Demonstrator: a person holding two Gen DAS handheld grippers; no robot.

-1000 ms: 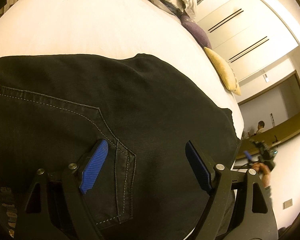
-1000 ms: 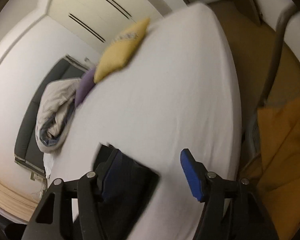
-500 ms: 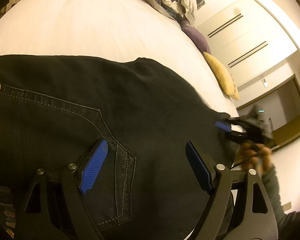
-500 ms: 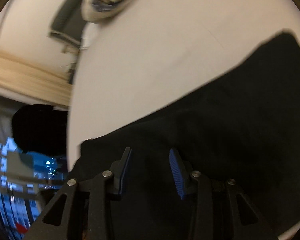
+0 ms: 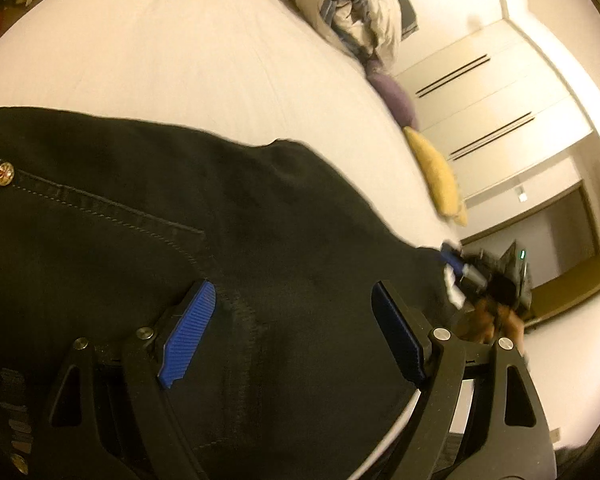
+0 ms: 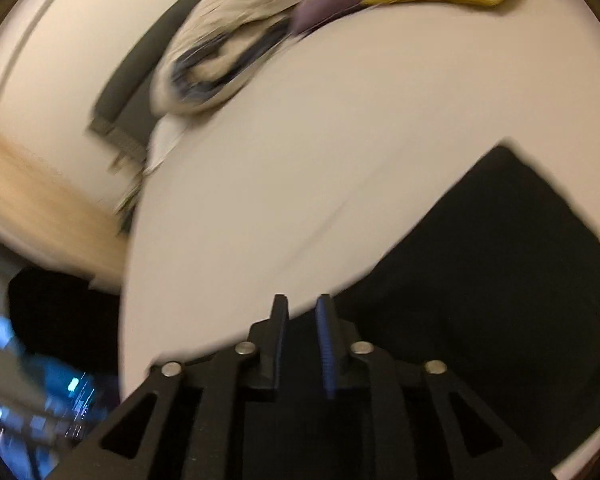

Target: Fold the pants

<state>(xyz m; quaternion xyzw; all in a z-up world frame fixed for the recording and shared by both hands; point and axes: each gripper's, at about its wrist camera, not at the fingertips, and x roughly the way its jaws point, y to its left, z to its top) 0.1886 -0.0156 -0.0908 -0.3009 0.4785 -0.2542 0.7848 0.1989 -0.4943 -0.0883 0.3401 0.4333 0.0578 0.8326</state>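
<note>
Black denim pants [image 5: 140, 220] lie flat on the white bed [image 5: 180, 60], with a brass rivet and a stitched pocket at the left. My left gripper [image 5: 296, 320] hovers open over the pocket area, and nothing sits between its blue pads. At the pants' far right end is my right gripper [image 5: 454, 264], held by a hand [image 5: 496, 320]. In the right wrist view, the right gripper [image 6: 303, 308] has its jaws narrow and opening slightly. The dark edge of the pants [image 6: 500, 260] sits between them. That view is blurred.
A rolled duvet [image 5: 356, 12], a purple cushion [image 5: 392, 96] and a yellow cushion [image 5: 436, 172] line the bed's far side. White wardrobe doors [image 5: 492, 100] stand beyond. The bed's edge [image 6: 132, 280] drops to a dark floor area at the left.
The right gripper swung in from beside the bed to the pants' far end, and its jaws narrowed from wide apart. The left gripper stayed open over the pocket.
</note>
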